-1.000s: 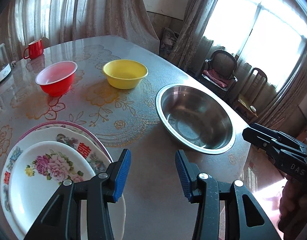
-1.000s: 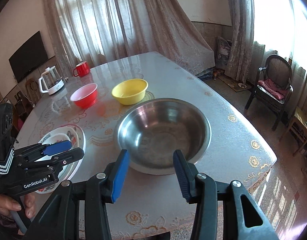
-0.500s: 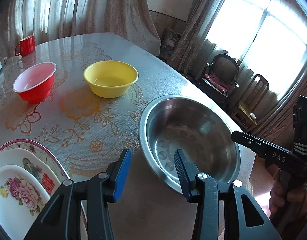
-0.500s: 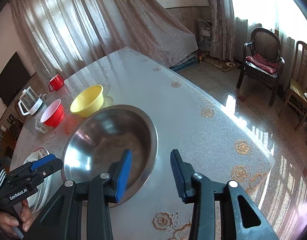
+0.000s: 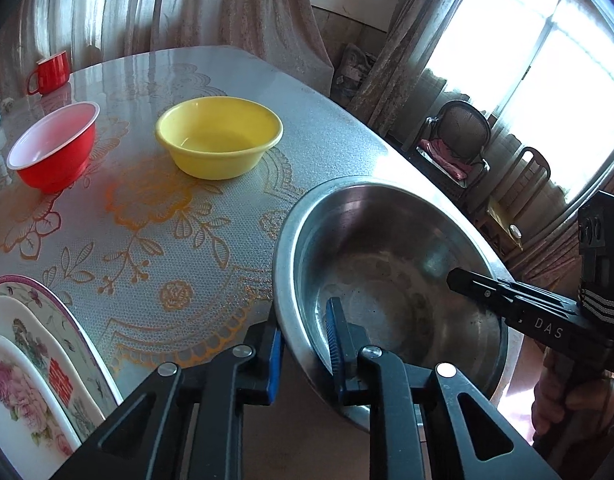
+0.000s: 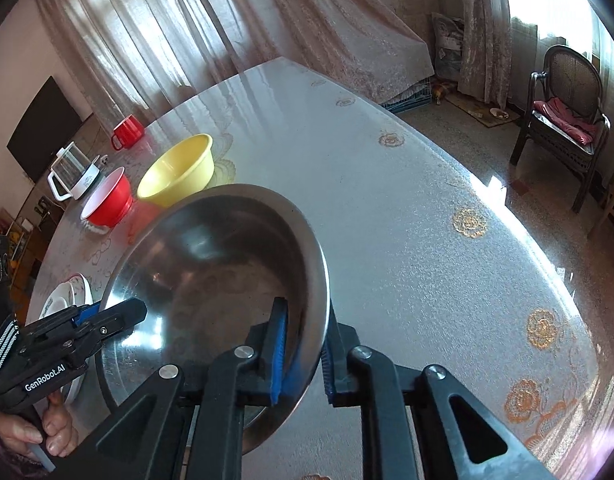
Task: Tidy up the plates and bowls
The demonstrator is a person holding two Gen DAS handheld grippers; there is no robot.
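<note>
A large steel bowl [image 5: 387, 280] [image 6: 211, 264] stands near the table's right edge. My left gripper [image 5: 305, 352] straddles its left rim, one blue pad outside the wall and one inside. Its jaws are closing and the pads press on the wall. My right gripper [image 6: 303, 360] straddles the opposite rim the same way, its jaws also closing on the wall. Each gripper shows in the other's view: the right gripper [image 5: 455, 278], the left gripper [image 6: 135, 308]. A yellow bowl [image 5: 219, 136] and a red bowl [image 5: 55, 144] sit further back. Stacked floral plates [image 5: 23, 360] lie at the left.
A red mug [image 5: 51, 72] and a glass kettle [image 6: 75, 172] stand at the table's far left end. The patterned table [image 5: 147, 232] drops off close to the right of the steel bowl. Chairs [image 6: 563, 108] stand by the window beyond.
Both grippers came down and in from wide open above the table to opposite rims of the steel bowl, then closed on its wall. The plates slid towards the left view's edge.
</note>
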